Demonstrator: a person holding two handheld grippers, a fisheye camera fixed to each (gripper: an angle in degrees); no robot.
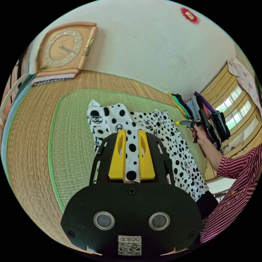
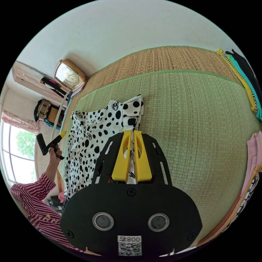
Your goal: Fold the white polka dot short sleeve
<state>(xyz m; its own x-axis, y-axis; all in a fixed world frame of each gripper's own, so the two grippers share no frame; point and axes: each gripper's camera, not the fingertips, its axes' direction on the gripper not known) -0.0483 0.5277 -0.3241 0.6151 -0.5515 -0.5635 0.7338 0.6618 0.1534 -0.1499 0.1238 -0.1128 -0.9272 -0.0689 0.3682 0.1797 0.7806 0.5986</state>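
On a green-bordered woven straw mat (image 1: 73,142) lay the white short-sleeved top with black polka dots (image 1: 174,147), spread flat with one end lifted toward each camera; beneath the mat ran a broader tan woven rush covering (image 1: 30,142), up to a white wall (image 1: 142,46).

Left hand-held gripper (image 1: 132,152): black body, yellow jaws drawn close on a strip of the spotted cloth, which ran between them; seen in the right gripper view (image 2: 53,142) raised in a person's hand (image 2: 54,152), its jaw state there too small to tell.

Right hand-held gripper (image 2: 131,154): yellow jaws nearly together, pinching a gathered fold of the same top (image 2: 90,142); seen in the left gripper view (image 1: 188,123) held by a hand (image 1: 200,136), sleeve (image 1: 234,169) red-and-white striped.

Peach-coloured wall clock with a pale dial (image 1: 64,49), propped against the wall at the mat's far edge; stack of folded garments in mixed colours (image 1: 202,112) near the windows (image 1: 234,109); further folded cloths in yellow, teal and black (image 2: 245,79) at the mat's other side.
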